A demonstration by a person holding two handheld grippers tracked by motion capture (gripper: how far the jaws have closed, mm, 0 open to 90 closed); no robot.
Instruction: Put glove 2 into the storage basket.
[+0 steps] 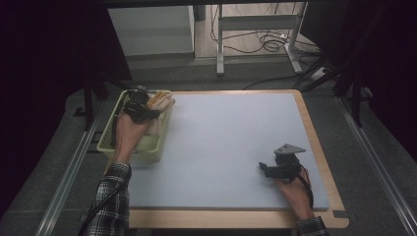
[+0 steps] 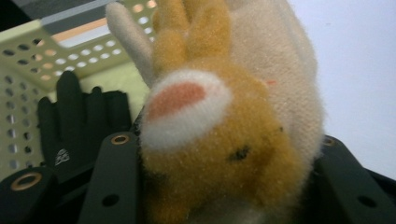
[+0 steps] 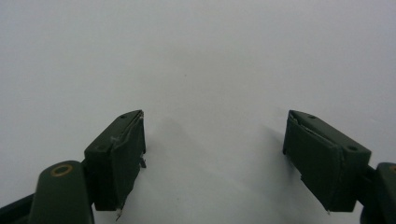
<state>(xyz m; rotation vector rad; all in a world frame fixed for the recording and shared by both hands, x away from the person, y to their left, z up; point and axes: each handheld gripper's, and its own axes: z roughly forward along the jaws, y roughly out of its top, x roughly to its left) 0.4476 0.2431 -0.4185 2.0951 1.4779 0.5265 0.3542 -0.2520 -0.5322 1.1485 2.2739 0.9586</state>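
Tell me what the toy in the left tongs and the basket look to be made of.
Plush toy: soft pile fabric, orange and cream, matte; fuzzy fibres show along its outline, so likely synthetic plush. Basket: pale yellow-green moulded plastic by its look, smooth with a slight sheen and regular rows of punched holes.

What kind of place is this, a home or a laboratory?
Probably a lab or test room: a table with a pale mat, loose cables on the floor behind it, and bare metal frame legs.
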